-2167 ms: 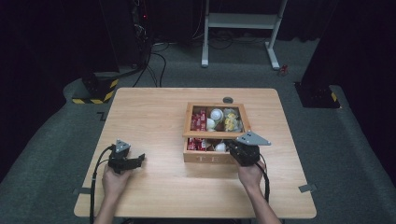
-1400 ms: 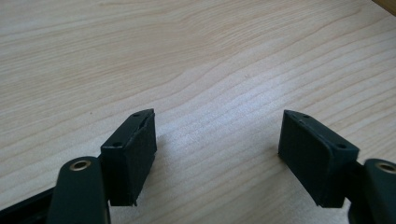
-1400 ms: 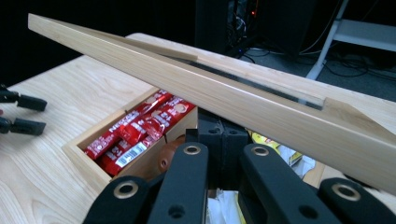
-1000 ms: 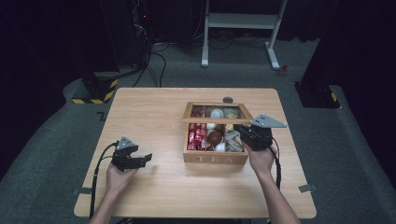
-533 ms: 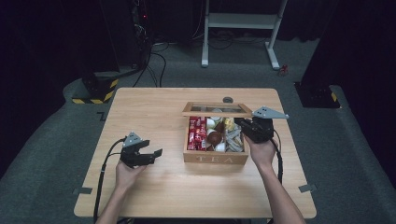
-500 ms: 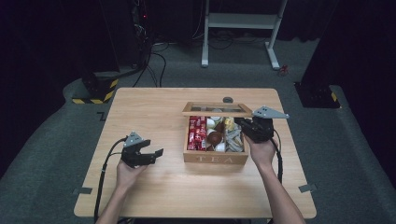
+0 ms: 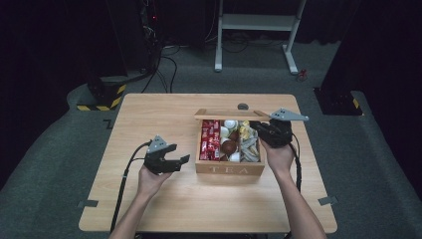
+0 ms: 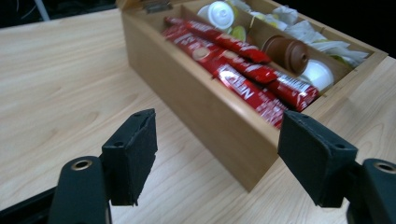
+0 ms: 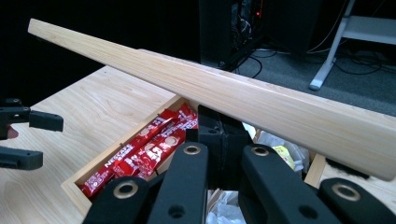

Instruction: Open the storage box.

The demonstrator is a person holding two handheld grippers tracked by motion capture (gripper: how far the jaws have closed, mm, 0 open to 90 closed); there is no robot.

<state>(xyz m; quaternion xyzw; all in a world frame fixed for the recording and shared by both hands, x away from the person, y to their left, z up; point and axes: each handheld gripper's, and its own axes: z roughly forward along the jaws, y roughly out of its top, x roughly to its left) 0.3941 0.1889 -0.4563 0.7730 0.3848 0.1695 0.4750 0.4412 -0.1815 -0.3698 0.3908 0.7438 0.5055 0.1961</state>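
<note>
A wooden tea box (image 7: 229,169) stands mid-table with its lid (image 7: 231,114) raised on edge at the back. Inside lie red sachets (image 7: 210,139), a brown capsule (image 7: 229,147) and white cups (image 7: 230,124). My right gripper (image 7: 259,128) is at the box's right rear. Its jaws are shut together (image 9: 219,126) just under the lid (image 9: 261,102), which crosses above them. My left gripper (image 7: 180,154) hovers left of the box, open with nothing between its jaws, which have just been closing. In the left gripper view (image 8: 217,121) the box's near corner (image 8: 201,98) lies beyond them.
A small dark round object (image 7: 243,106) sits on the table just behind the box. The table (image 7: 149,114) has bare wood to the left and front. On the floor behind stand a white frame (image 7: 259,22) and a yellow-black striped base (image 7: 102,99).
The lid has swung up to stand at the back of the box, with my right gripper following it backward. My left gripper has moved right toward the box and risen a little.
</note>
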